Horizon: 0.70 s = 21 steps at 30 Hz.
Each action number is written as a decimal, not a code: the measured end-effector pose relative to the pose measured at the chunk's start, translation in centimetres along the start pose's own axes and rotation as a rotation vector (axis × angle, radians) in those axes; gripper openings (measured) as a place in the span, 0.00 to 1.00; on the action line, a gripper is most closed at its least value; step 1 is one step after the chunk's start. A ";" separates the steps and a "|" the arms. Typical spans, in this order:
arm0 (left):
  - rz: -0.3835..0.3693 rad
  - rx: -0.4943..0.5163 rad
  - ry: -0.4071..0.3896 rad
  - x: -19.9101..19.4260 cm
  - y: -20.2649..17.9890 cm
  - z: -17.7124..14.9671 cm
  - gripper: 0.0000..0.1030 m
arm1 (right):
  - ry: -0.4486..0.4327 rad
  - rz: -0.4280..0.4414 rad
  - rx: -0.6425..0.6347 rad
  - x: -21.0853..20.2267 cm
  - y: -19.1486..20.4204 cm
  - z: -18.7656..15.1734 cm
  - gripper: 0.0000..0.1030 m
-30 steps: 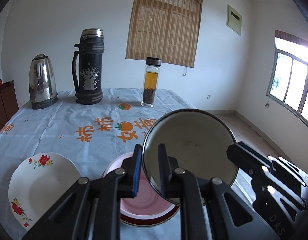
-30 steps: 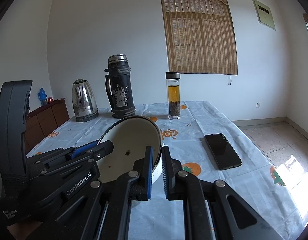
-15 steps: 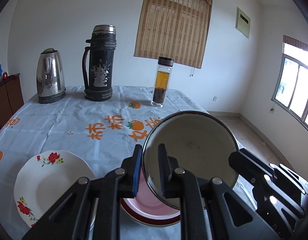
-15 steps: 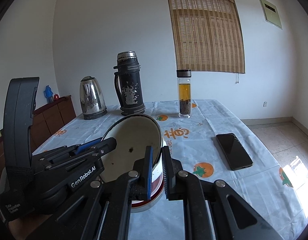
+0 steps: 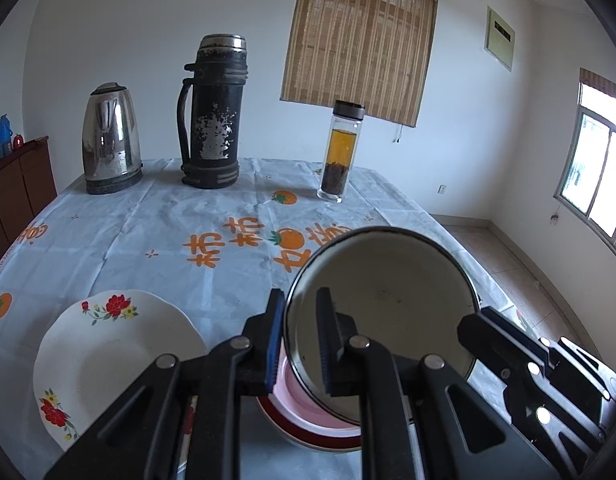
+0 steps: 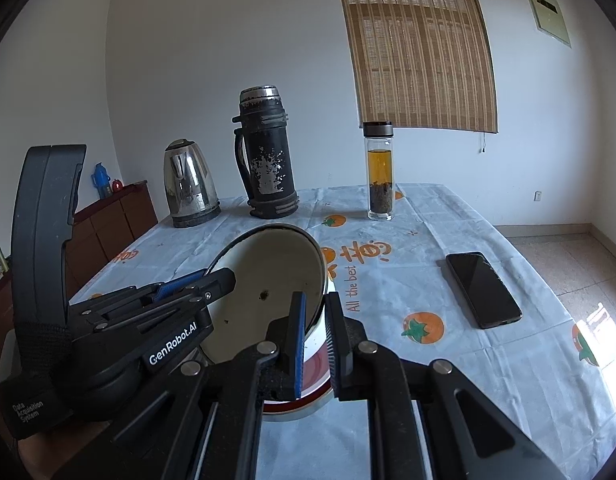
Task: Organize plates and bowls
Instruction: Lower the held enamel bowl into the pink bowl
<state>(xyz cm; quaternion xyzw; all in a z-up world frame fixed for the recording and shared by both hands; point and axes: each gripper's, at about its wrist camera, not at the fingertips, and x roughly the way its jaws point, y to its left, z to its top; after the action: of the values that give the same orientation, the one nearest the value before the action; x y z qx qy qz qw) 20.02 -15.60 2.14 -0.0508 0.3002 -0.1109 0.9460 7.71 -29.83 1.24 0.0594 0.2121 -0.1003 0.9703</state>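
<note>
The floral plate [image 5: 108, 356] lies flat at the left of the surface [image 5: 168, 232], apart from the stack. Just beside it, the left gripper [image 5: 298, 344] has its jaws clamped on the near rim of the enamel bowl [image 5: 387, 300], tilting it over the pink bowl [image 5: 304, 412] — likely to nest it. The right gripper [image 6: 313, 344] pinches the opposite rim [image 6: 317, 280], sharing the load. The pink bowl is mostly hidden beneath; whether the two bowls touch is unclear. The phone [image 6: 483, 288] lies well clear at the right.

Two plates [image 5: 108, 352], one bowl [image 5: 387, 300].
</note>
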 end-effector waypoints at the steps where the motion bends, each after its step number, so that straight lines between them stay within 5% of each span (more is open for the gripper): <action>1: 0.004 0.000 0.006 0.1 0.0 -0.1 0.13 | 0.005 0.000 0.000 0.1 0.0 -0.1 0.12; 21: 0.062 0.011 0.100 2.0 0.3 -0.8 0.13 | 0.103 0.003 0.003 2.6 0.1 -0.8 0.13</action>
<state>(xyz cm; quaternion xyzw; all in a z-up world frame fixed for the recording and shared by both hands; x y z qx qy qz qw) 21.21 -15.84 0.31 -0.0307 0.3480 -0.0854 0.9331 9.69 -30.08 -0.56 0.0661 0.2616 -0.0961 0.9581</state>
